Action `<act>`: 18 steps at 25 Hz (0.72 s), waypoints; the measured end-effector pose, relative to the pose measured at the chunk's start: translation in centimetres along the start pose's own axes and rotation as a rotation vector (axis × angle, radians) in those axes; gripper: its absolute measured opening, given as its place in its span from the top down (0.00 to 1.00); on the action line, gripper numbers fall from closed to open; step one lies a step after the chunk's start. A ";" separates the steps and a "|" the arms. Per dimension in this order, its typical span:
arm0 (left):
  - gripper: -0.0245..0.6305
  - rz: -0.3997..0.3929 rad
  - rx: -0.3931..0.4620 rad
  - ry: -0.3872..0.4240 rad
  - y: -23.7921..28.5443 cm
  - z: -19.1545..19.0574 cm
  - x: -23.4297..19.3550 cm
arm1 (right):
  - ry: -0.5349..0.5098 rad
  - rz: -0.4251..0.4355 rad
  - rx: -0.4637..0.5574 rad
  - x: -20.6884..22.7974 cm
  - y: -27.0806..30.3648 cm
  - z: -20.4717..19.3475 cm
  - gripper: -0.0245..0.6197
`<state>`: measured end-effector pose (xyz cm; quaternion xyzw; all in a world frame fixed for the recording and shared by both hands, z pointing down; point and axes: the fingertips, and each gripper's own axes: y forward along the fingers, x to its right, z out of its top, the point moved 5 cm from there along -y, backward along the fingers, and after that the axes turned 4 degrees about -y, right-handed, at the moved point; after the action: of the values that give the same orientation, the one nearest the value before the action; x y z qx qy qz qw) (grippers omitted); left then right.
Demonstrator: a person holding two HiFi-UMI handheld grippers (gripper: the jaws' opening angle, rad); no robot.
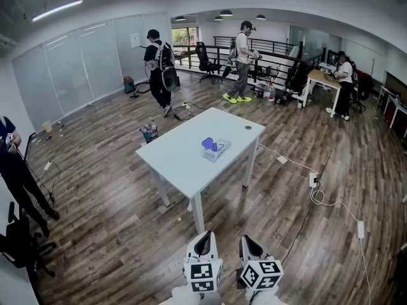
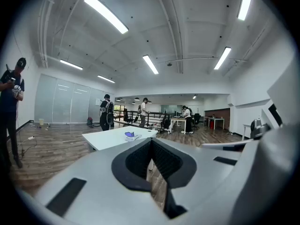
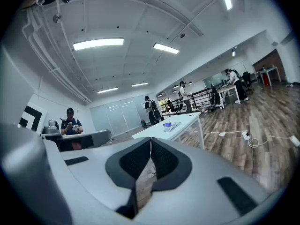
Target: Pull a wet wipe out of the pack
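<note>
Left gripper (image 1: 204, 235) and right gripper (image 1: 249, 239) sit low by the body, jaws closed on nothing, because the wet wipe pack (image 1: 215, 149) lies well ahead on the white table (image 1: 181, 167), judged out of reach.

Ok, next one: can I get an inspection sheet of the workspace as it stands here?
Surface: white table, mostly bare, well ahead of both grippers.
Job's things: wet wipe pack lies on the table, purple on top; nothing touches it.
Clutter: small dark round spot near the table's far corner; small items on the floor by its left side.
Grippers: left gripper and right gripper both shut, nothing between the jaws.
Cables: white cable and power strip on the floor right of the table.
Surroundings: open office, wood floor, several people standing farther off.
</note>
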<state>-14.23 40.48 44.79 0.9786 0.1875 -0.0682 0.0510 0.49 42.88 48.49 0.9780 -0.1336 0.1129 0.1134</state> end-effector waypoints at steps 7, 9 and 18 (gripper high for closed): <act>0.96 0.001 -0.001 0.010 1.0 -0.6 0.4 | 0.011 0.000 -0.017 1.1 0.6 -0.9 0.95; 0.96 0.001 0.008 0.016 1.5 -0.6 0.5 | 0.009 0.000 -0.013 1.6 0.8 -0.8 0.95; 0.96 -0.008 0.014 0.032 4.0 -0.5 0.8 | 0.019 -0.011 -0.008 3.4 2.4 -0.1 0.95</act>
<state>-11.92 37.16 45.46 0.9791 0.1916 -0.0539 0.0411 2.95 39.81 49.91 0.9772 -0.1276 0.1210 0.1190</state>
